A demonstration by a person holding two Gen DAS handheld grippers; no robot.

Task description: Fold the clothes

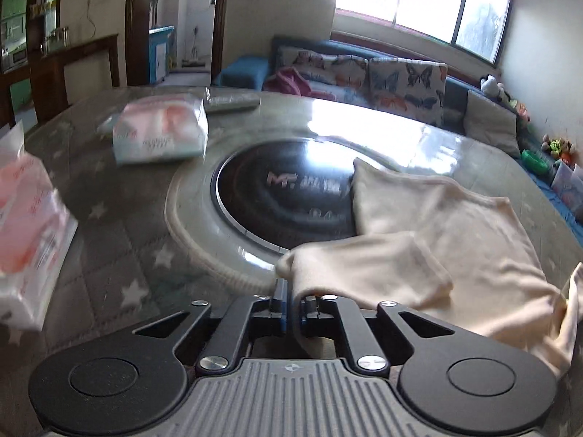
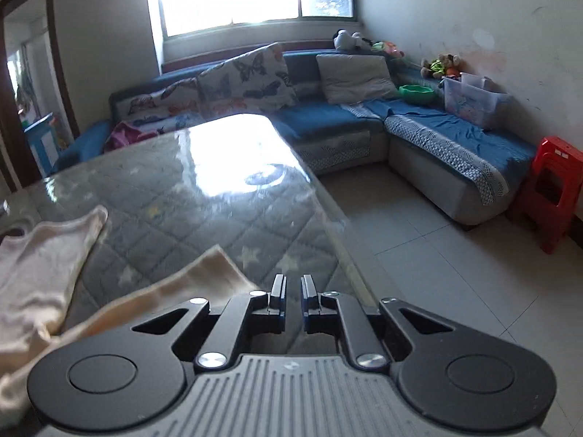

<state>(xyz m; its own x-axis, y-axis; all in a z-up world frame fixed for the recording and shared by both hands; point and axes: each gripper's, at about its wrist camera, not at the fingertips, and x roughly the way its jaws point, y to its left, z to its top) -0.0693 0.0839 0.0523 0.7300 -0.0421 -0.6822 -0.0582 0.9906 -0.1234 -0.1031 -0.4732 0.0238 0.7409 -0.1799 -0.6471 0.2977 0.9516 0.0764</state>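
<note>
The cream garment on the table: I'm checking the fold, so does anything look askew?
Yes. The cream knit garment lies rumpled and crooked, partly over the black round cooktop set into the table. One corner is pinched in the left gripper; the right gripper holds nothing.

cut off and blurred bits
the tissue pack (image 1: 25, 240) runs off the left edge, smeared; the cream garment (image 2: 32, 273) spills past the frame's left side.

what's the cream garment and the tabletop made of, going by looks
Cream garment: soft matte knit or fleece, probably cotton; it drapes limply with rounded folds and no sheen. Tabletop: a glossy clear sheet, glass or hard plastic, mirroring the window, laid over a grey quilted, star-printed cloth whose stitched diamonds show through.
</note>
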